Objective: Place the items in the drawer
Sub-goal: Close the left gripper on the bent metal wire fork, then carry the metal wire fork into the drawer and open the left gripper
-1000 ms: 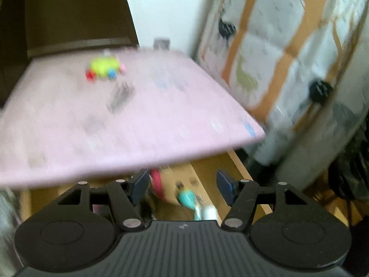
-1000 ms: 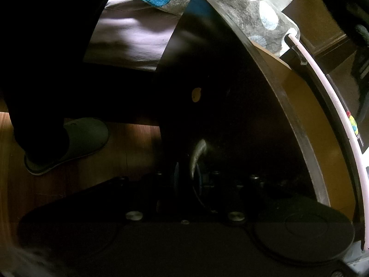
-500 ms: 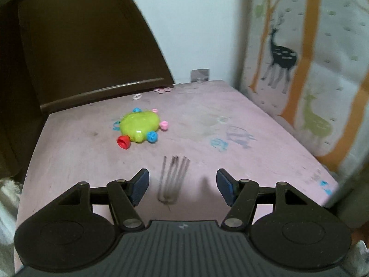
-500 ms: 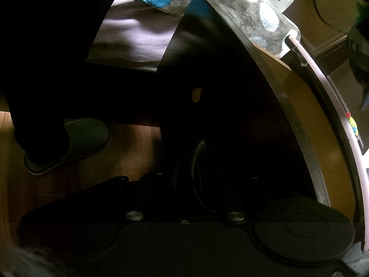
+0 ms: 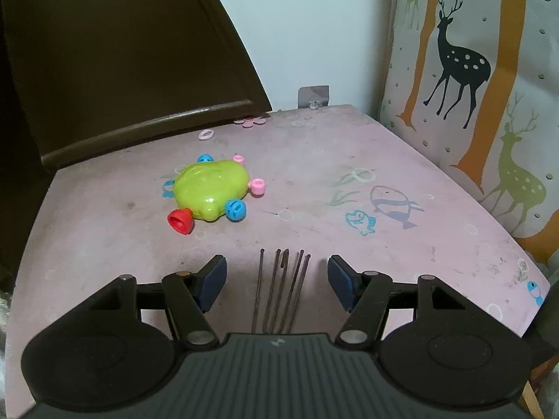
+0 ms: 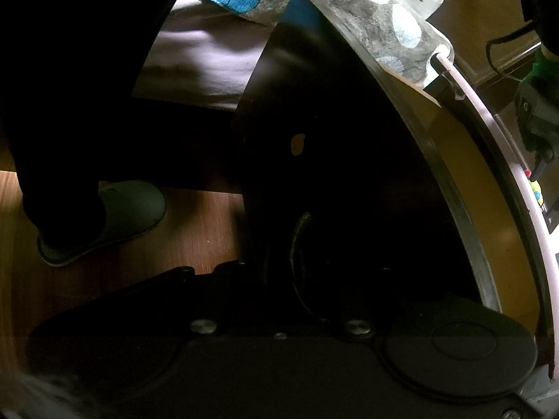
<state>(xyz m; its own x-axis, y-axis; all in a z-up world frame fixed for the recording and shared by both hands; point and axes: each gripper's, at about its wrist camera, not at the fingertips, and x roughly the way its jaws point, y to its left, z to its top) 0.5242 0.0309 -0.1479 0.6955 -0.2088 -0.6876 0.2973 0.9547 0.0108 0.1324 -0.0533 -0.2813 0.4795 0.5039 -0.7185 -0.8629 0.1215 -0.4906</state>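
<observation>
My left gripper (image 5: pixel 276 281) hangs over thin dark hairpins (image 5: pixel 279 291) on the pink surface (image 5: pixel 349 160), jaws closing, not touching. My right gripper (image 6: pixel 297 244) pinches the drawer handle (image 6: pixel 295 241).

Glossy plastic turtle toy (image 5: pixel 209 192); thin dark metal pins (image 5: pixel 281 289); matt, scuffed pink tabletop (image 5: pixel 349 244); wood floor (image 6: pixel 195 230).

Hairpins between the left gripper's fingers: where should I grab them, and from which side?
Grip the hairpins across the middle of the bunch, coming from above as the left gripper already points. They lie flat on the pink table, lengthwise between the closing jaws, not yet touched, fanning out at the far tips, so a mid-length pinch likely gathers them all.
</observation>
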